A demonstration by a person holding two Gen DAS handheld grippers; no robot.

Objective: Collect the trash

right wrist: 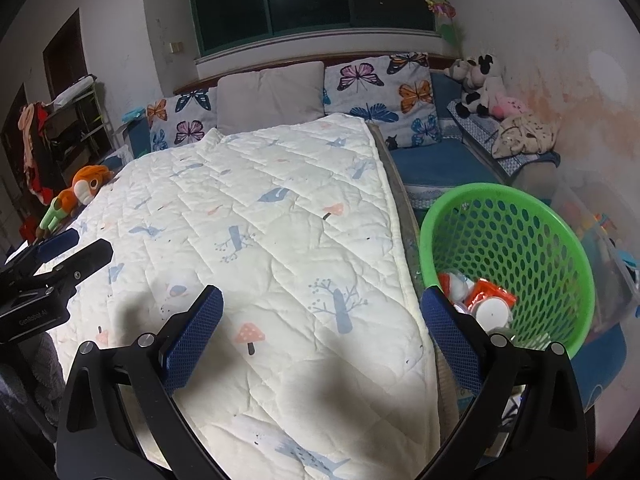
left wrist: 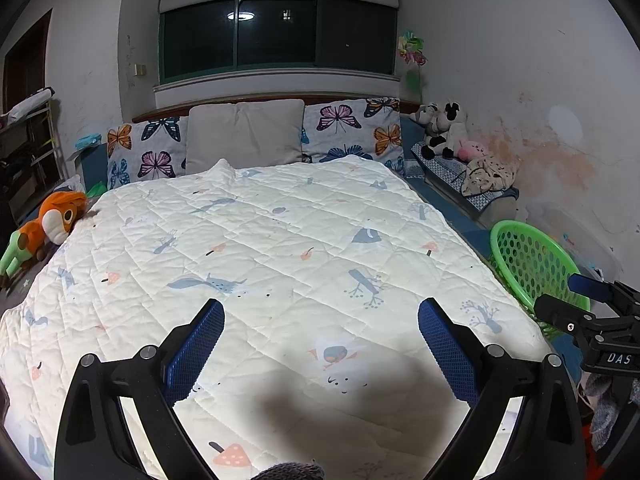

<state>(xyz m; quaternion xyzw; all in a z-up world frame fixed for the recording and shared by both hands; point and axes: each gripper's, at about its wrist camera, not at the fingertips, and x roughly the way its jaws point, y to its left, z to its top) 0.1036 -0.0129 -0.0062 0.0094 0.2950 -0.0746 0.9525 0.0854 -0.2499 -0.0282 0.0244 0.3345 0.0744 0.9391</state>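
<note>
A green perforated basket (right wrist: 520, 236) stands at the bed's right side; it also shows in the left wrist view (left wrist: 528, 256). Inside lie orange-and-white wrappers and a white round lid (right wrist: 486, 304). My right gripper (right wrist: 322, 300) is open and empty, over the quilt's right edge, its right finger (right wrist: 448, 336) beside the basket's near rim. My left gripper (left wrist: 320, 316) is open and empty above the quilt (left wrist: 280, 248). I see no trash on the quilt.
Butterfly pillows (left wrist: 352, 128) and a grey pillow (left wrist: 244, 132) lie at the headboard. An orange plush toy (left wrist: 52, 220) lies at the bed's left edge. Plush toys (left wrist: 444, 128) sit on a blue bench at the right wall. A clear storage box (right wrist: 600, 232) stands behind the basket.
</note>
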